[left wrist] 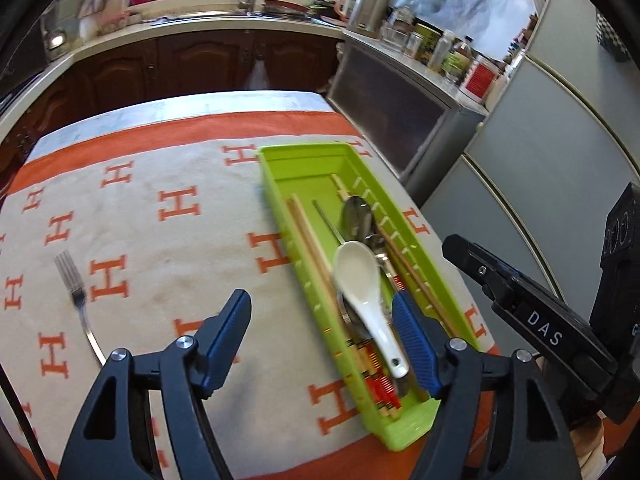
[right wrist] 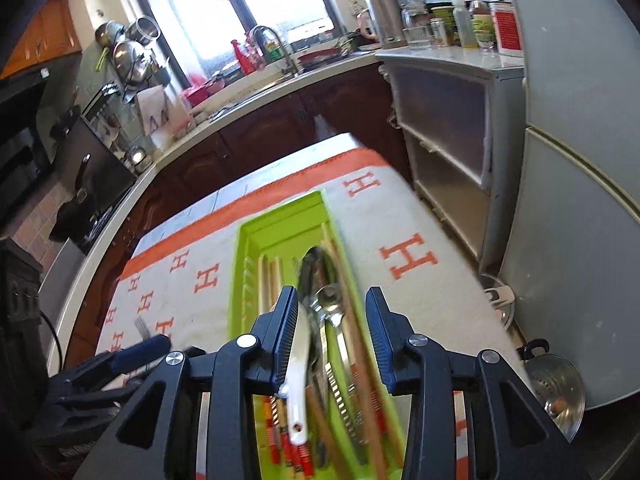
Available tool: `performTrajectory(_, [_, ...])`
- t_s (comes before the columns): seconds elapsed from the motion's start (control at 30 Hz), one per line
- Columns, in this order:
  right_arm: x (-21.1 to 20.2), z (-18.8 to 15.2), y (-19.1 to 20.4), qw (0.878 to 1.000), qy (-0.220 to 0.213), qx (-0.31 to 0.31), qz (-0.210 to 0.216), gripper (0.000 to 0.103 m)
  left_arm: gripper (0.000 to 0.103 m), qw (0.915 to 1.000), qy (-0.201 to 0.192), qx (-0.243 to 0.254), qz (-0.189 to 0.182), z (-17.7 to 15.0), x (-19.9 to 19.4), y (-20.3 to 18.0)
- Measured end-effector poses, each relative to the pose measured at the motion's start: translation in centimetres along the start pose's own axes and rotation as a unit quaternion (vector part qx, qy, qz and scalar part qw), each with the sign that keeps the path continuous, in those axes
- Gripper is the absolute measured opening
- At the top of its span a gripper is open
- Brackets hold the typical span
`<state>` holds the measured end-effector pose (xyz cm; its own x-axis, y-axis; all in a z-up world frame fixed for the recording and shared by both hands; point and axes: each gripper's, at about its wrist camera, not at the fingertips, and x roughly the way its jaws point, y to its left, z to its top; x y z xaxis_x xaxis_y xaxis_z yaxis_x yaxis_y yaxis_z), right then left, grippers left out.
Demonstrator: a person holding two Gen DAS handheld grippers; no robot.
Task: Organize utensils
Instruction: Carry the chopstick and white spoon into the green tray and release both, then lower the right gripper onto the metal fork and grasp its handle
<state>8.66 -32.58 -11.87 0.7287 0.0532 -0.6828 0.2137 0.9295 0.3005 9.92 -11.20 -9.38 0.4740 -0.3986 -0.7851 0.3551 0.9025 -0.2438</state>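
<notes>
Lime-green utensil tray [left wrist: 280, 162] lying lengthwise on the tabletop [left wrist: 168, 104], over a cream cloth [left wrist: 160, 248] with an orange border and orange H marks. Inside the tray: white ceramic soup spoon [left wrist: 360, 276] on top, bowl toward the far end; steel spoons [left wrist: 356, 212] under and beyond it; wooden chopsticks [left wrist: 308, 240] along both long sides, red-and-gold ends at the near end. Steel fork [left wrist: 74, 284] alone on the cloth, well apart to the left of the tray, tines pointing away. Left claw [left wrist: 322, 310] wide open with nothing gripped, left finger over bare cloth, right finger over the tray just beside the soup spoon's handle. Right claw [right wrist: 332, 312] partly open above the tray; white soup spoon [right wrist: 298, 364] leaning along its left pad, right pad clear, so not clamped. Counter with sink and window behind.
</notes>
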Motion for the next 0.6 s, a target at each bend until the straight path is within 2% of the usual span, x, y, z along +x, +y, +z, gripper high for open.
performTrajectory(0.3, [0.0,-2.8,4.5,0.998,0.029,-0.043,0.021,0.036,0.076,0.9966,-0.006,-0.068,0.046,-2.6,-3.1,6.0])
performTrajectory(0.5, [-0.1,-5.0,8.3,0.995,0.048,-0.075,0.035,0.036,0.076,0.9929,-0.023,-0.087,0.078,-3.9,-5.0,8.2])
performTrajectory(0.6, [-0.1,-5.9,10.3,0.993,0.06,-0.097,0.044,0.036,0.084,0.9909,-0.032,-0.095,0.09,-4.3,-5.8,9.1])
